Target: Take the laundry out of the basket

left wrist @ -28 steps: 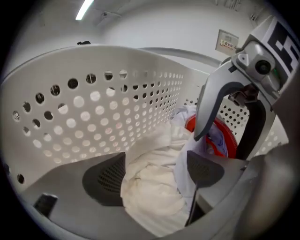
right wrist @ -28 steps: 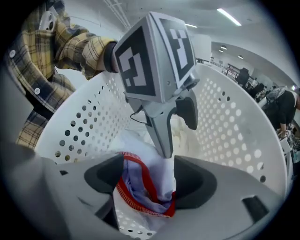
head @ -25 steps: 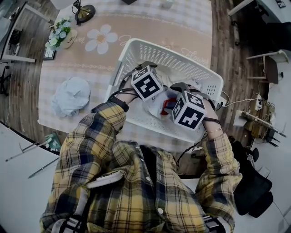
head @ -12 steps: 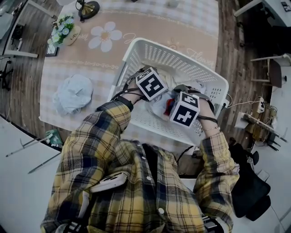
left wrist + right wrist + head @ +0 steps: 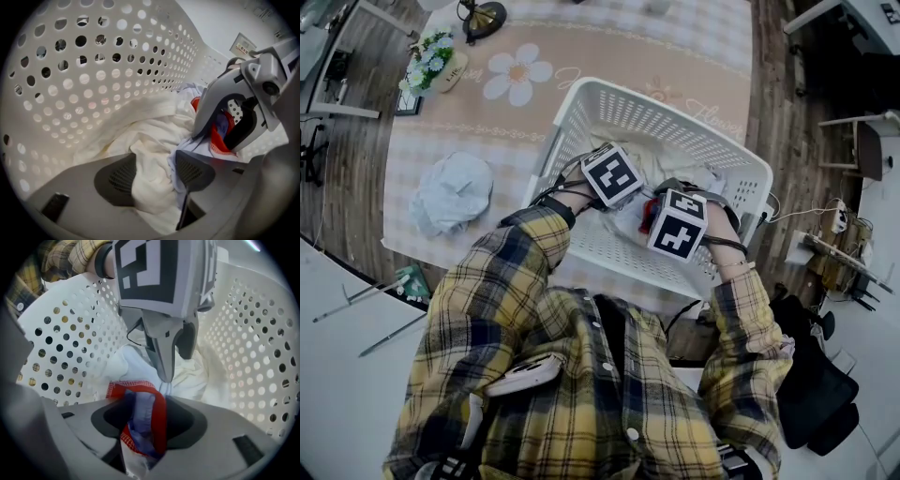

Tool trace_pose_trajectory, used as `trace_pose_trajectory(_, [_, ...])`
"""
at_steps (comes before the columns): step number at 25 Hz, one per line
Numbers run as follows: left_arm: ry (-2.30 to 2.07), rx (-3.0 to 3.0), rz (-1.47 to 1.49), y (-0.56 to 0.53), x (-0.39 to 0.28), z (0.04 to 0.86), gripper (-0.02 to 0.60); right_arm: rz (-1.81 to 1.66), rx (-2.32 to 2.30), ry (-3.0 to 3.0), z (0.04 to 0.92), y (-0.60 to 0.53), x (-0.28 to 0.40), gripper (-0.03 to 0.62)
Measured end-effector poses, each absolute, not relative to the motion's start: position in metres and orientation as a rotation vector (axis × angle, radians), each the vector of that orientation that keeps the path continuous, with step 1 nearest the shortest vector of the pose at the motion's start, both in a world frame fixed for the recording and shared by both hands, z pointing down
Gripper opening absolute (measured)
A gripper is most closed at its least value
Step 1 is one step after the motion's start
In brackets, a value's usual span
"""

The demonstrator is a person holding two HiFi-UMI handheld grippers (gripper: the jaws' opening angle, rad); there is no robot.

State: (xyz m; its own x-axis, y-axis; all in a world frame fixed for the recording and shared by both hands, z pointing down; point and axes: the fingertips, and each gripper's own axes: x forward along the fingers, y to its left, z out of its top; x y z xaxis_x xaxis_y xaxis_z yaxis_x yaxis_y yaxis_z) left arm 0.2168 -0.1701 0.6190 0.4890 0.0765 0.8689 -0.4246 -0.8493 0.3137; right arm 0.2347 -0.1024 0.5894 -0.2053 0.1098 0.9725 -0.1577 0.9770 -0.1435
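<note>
The laundry (image 5: 675,167) lies bunched in the white basket (image 5: 581,105), upper centre of the head view. The left gripper (image 5: 154,174) has just been closing its jaws and now pinches a fold of white cloth (image 5: 150,140); the right gripper (image 5: 143,418), likewise closing, nips a red-edged cloth (image 5: 159,399). Both grips should firm up before a straight lift clear of the basket's wall, so neither fold slips.
</note>
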Motion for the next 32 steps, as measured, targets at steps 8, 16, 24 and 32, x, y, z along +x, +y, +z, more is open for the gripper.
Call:
trace_pose_trajectory(8, [-0.234,2.291,1.414,-0.166,0.217,0.618,0.035,0.172,0.022,-1.769,0.587,-0.105,0.231,0.074])
trace_pose_trajectory(16, [-0.218,2.320,1.378,-0.168,0.222,0.604,0.034,0.116,0.039,-1.777,0.575,-0.107,0.227,0.059])
trace_pose_trajectory(24, [-0.243,2.392,1.370,-0.178,0.226,0.581,0.034,0.045,0.126,-1.808,0.544,-0.117,0.219,0.054])
trace_pose_trajectory(32, [-0.306,2.498,1.297,-0.188,0.231,0.540,0.034,-0.003,0.267,-1.834,0.507,-0.124,0.220,0.052])
